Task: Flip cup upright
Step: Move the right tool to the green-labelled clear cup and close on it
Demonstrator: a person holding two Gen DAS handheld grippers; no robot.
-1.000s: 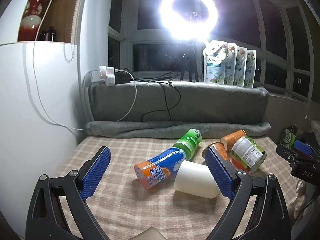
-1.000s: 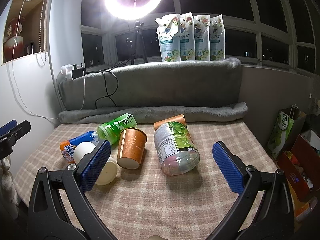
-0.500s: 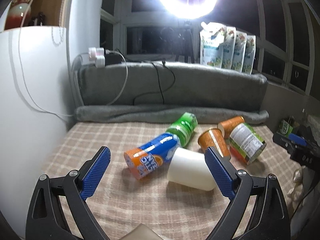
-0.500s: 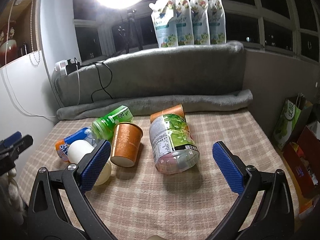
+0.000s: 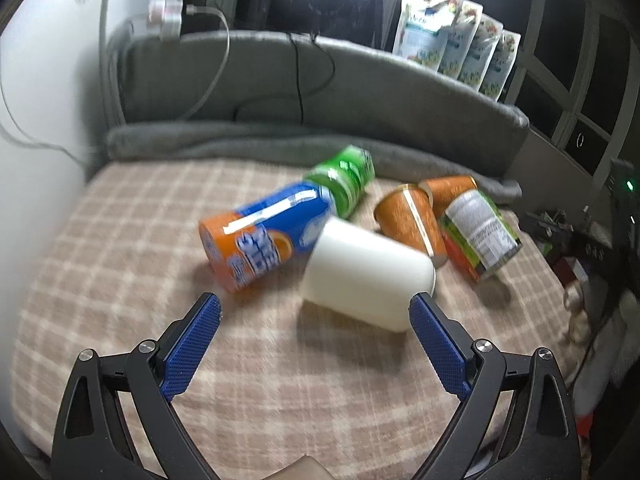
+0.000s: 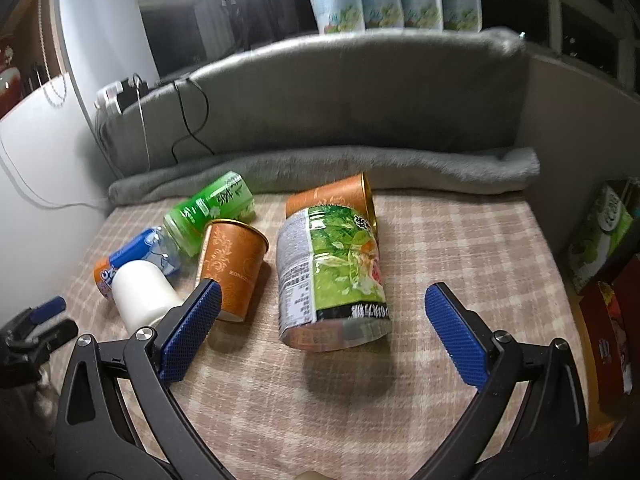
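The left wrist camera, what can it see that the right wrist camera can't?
Only the left wrist view shows the left gripper, jaws open, close to the white cup lying on its side. Only the right wrist view shows the right gripper, jaws open, the printing on the green bottle, and the cartons beside the table. Both show the white cup, orange-and-blue bottle, two orange paper cups, the labelled jar and checked cloth.

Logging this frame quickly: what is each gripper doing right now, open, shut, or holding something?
Left gripper: open, holding nothing; white cup lies just ahead.
Right gripper: open, holding nothing.
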